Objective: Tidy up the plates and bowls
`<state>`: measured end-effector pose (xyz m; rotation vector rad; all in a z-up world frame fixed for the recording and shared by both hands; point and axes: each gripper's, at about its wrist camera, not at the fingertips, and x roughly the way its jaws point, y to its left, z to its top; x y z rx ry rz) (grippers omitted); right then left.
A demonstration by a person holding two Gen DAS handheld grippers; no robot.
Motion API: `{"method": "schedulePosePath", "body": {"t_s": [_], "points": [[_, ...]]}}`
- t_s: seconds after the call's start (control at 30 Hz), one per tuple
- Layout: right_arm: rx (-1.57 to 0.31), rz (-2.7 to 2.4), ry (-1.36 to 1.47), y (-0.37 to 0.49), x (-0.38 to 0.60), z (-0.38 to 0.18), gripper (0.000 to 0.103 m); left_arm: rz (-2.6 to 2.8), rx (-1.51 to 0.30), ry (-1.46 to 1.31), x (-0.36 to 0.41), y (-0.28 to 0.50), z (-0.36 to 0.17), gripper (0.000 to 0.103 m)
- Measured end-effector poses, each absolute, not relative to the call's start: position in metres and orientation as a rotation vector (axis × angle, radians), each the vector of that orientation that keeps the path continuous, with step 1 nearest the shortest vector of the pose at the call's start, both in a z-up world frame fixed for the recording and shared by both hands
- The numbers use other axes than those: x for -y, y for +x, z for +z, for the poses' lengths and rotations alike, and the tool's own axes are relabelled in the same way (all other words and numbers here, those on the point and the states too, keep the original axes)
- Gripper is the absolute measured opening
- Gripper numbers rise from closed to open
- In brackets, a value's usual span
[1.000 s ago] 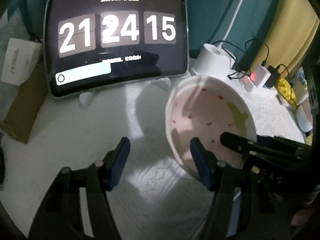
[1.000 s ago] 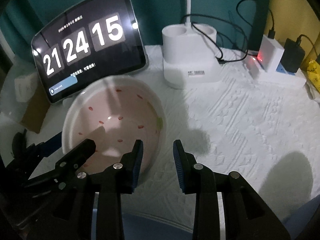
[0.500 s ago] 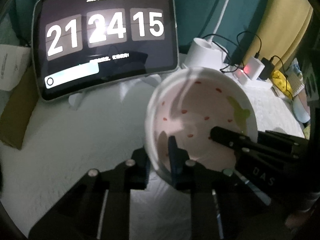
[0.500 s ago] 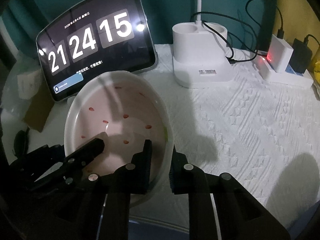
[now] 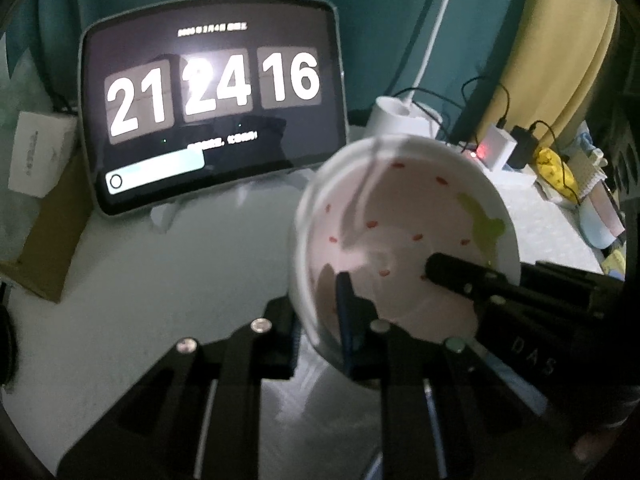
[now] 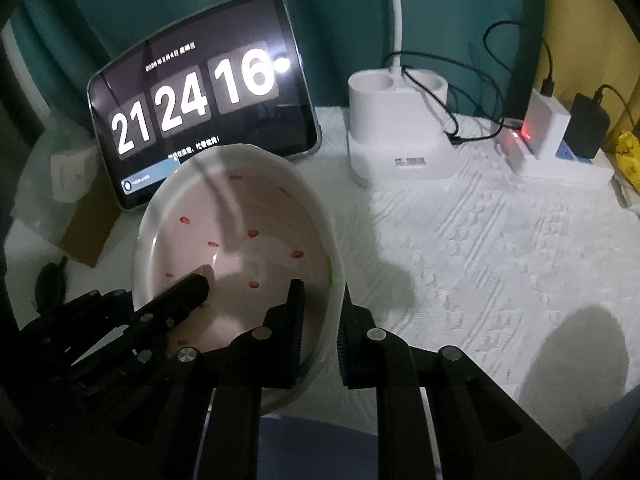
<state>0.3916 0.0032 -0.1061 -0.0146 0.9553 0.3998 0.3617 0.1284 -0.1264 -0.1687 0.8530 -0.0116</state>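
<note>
A white bowl with a pink inside, red specks and a green mark is held tilted above the white cloth. My left gripper is shut on its near left rim, one blue pad inside and one outside. In the right wrist view the same bowl is pinched at its right rim by my right gripper, also with one pad inside and one outside. Each gripper shows in the other's view as a black finger reaching into the bowl.
A tablet showing a clock stands at the back left on the white textured tablecloth. A white lamp base with cables, a white charger with a red light and a black adapter sit at the back right. A cardboard box lies left.
Both grippers closed onto the bowl's rim, left on the left side and right on the right side. The bowl has tipped up and looms larger. The clock went from 15 to 16.
</note>
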Motion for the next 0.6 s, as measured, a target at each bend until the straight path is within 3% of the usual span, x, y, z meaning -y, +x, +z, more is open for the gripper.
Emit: {"method": "schedulePosePath", "body": {"t_s": [0.6], "points": [[-0.878,0.390,0.001,0.357,0.020,-0.071,0.016,-0.033,-0.781,-0.155,-0.107,0.327,-0.093,0.016]]}}
